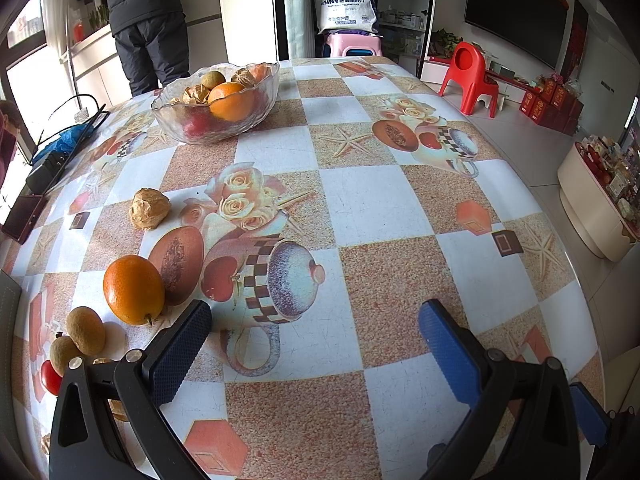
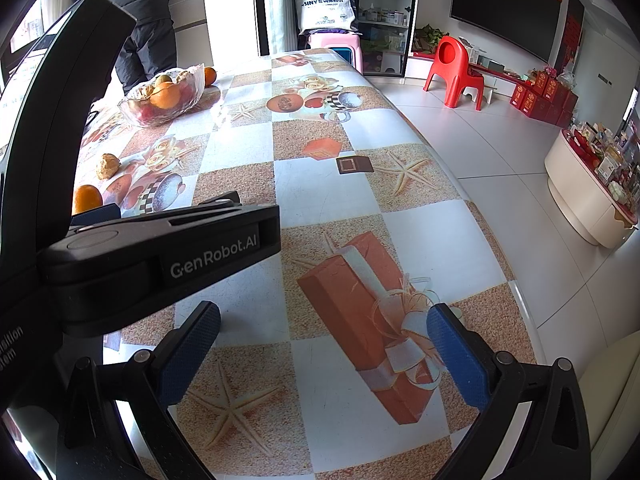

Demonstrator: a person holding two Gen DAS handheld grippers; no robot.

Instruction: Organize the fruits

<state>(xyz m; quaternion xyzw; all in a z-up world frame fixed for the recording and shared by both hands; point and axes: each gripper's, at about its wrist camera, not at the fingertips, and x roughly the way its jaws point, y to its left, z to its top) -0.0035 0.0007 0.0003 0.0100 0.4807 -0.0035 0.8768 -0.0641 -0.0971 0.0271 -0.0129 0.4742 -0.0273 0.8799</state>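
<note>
- The left gripper (image 1: 314, 320) hovers low over the table (image 1: 400, 280), its jaws spread wide with nothing between them; only the printed cloth shows in the gap.
- The right gripper (image 2: 324, 322) is likewise held over the table's near right part, jaws wide and empty, above a printed gift-box picture. The black body of the left gripper fills the left side of this view.
- Just left of the left gripper's near finger lie two brown kiwis (image 1: 85, 330), touching each other, with a small red fruit (image 1: 50, 376) beside them at the table edge.
- Right behind the kiwis sits a loose orange (image 1: 134, 290), close to the tip of the left finger but apart from it.
- Farther back, alone on the cloth, is a fruit wrapped in crumpled tan paper (image 1: 149, 208).
- At the far left of the table stands a clear glass bowl (image 1: 172, 120) holding an orange (image 1: 232, 101), a kiwi, red fruit at the bottom and several paper-wrapped fruits.
- The right wrist view shows another orange (image 2: 209, 76) on the table just behind the bowl.
- Beyond the table a person in dark clothes (image 1: 144, 20) stands facing away; a red child's chair (image 1: 470, 76) is on the floor to the right.
</note>
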